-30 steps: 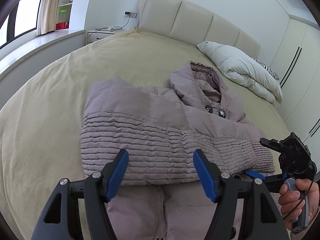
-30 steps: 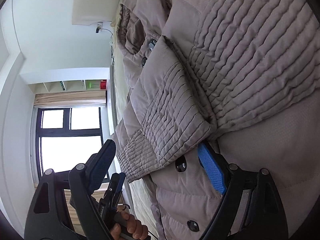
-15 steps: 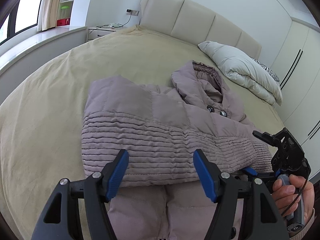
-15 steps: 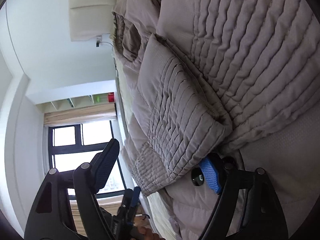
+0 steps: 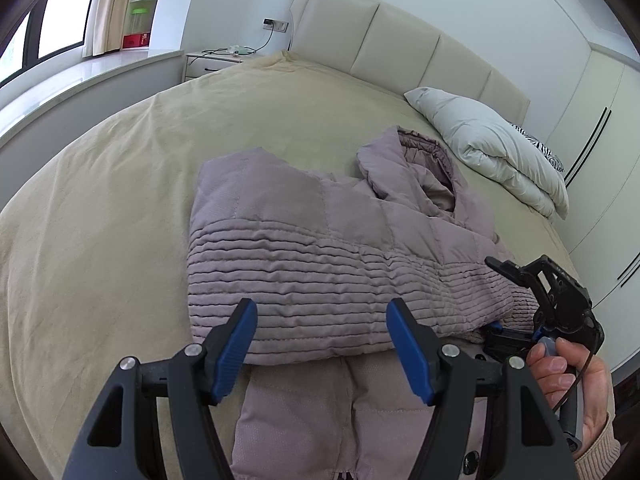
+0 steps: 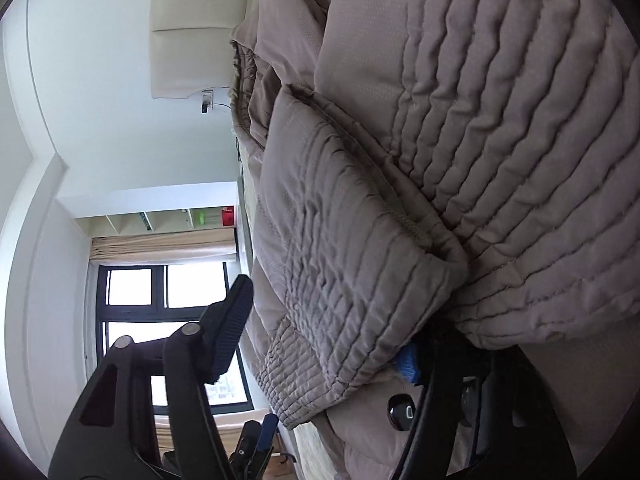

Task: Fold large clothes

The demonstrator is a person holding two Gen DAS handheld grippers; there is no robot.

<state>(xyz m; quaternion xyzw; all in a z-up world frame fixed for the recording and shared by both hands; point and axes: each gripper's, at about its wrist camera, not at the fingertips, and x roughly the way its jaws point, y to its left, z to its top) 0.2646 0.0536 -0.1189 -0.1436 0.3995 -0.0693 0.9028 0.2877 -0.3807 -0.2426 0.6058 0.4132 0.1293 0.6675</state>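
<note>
A mauve quilted down jacket (image 5: 320,240) lies on the beige bed (image 5: 120,184), hood toward the headboard, with its sleeves folded across the body. My left gripper (image 5: 322,336) hovers open over the jacket's lower body and holds nothing. At the jacket's right edge a hand holds my right gripper (image 5: 498,296). In the right wrist view the right gripper (image 6: 320,340) is rolled on its side with the sleeve cuff (image 6: 352,312) between its jaws. One blue pad (image 6: 408,358) is tucked under the cuff, the other finger (image 6: 232,316) stands just off the fabric. Its jaws are closing.
A white folded duvet (image 5: 492,148) lies by the padded headboard (image 5: 400,40). A nightstand (image 5: 212,60) and a window ledge (image 5: 80,84) run along the left, and wardrobe doors (image 5: 600,128) stand on the right. Bare bedspread lies left of the jacket.
The right gripper has pushed further onto the sleeve cuff. One finger has slid under the cuff and the jaws have narrowed around it. The left gripper has stayed put.
</note>
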